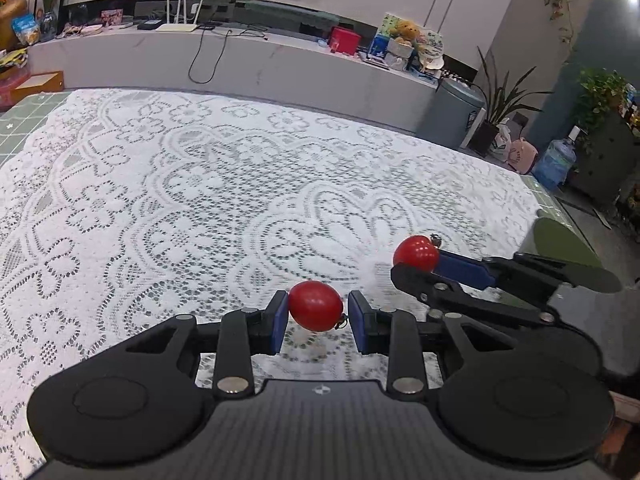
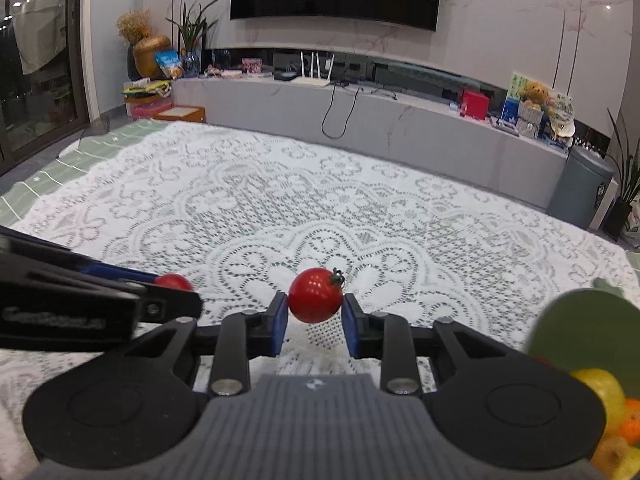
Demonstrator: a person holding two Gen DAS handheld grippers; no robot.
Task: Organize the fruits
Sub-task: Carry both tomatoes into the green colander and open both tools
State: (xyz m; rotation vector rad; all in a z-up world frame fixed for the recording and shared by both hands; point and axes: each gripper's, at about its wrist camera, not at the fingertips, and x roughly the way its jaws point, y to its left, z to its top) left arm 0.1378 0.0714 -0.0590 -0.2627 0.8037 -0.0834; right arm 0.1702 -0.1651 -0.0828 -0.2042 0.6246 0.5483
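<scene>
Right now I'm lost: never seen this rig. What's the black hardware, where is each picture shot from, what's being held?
No robot arm here: a person holds a two-finger gripper in each hand, and a fisheye camera on each looks along its fingers.

In the left wrist view, the left gripper pinches an oval cherry tomato. The right gripper reaches in from the right.

In the right wrist view, the right gripper pinches a round cherry tomato. The left gripper enters from the left.

Below both lies a white lace tablecloth. At the lower right edge, yellow and orange fruits sit beside a green rim.
</scene>
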